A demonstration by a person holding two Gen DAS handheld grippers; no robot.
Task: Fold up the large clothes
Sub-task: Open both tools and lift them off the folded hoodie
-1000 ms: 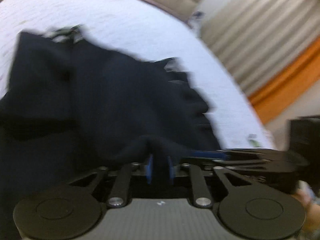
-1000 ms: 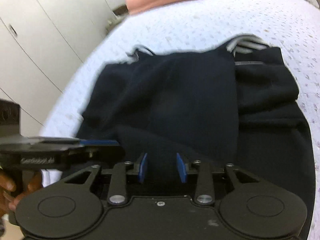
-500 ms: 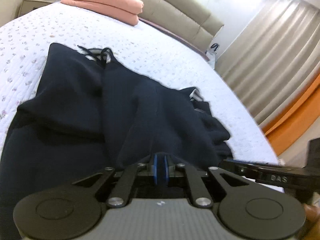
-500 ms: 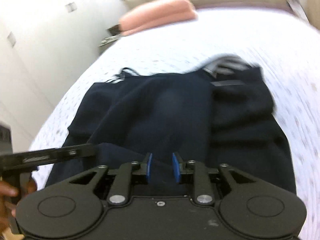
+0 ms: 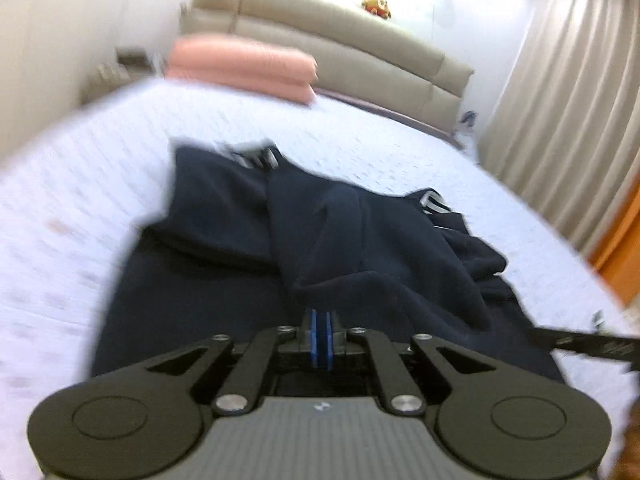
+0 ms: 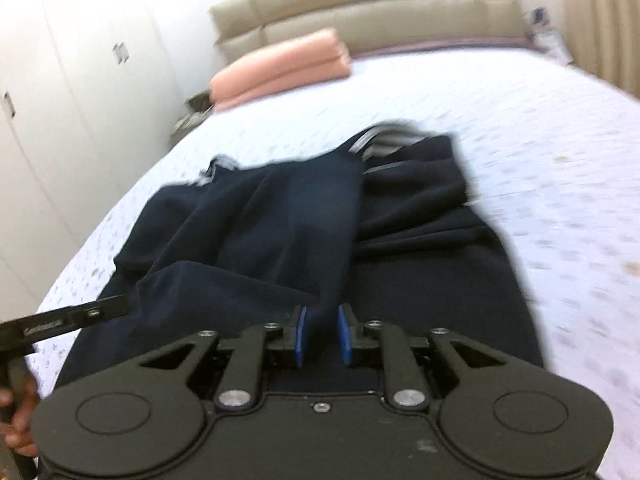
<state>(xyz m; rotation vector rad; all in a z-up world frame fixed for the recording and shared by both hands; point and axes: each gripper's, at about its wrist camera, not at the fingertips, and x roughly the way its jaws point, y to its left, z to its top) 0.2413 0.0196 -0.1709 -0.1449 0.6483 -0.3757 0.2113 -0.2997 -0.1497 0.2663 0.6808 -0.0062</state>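
Note:
A large dark navy garment [image 5: 320,248] lies crumpled on the white quilted bed [image 5: 100,152], with grey striped trim at its far end. It also shows in the right wrist view [image 6: 300,232]. My left gripper [image 5: 321,338] is shut on a raised fold of the garment's near edge. My right gripper [image 6: 321,334] has its blue pads [image 6: 299,334] close together around another fold of the near edge and holds it lifted. Each gripper shows at the edge of the other's view.
A folded pink blanket [image 5: 240,68] lies at the head of the bed before a beige headboard [image 5: 340,40]. White wardrobes [image 6: 60,100] stand to the left. Curtains [image 5: 568,100] hang to the right. The bed around the garment is bare quilt.
Both grippers have lifted and tilted up, so the headboard and the pink blanket come into view. The left pads have closed fully on the fold. The garment's near edge has risen with them.

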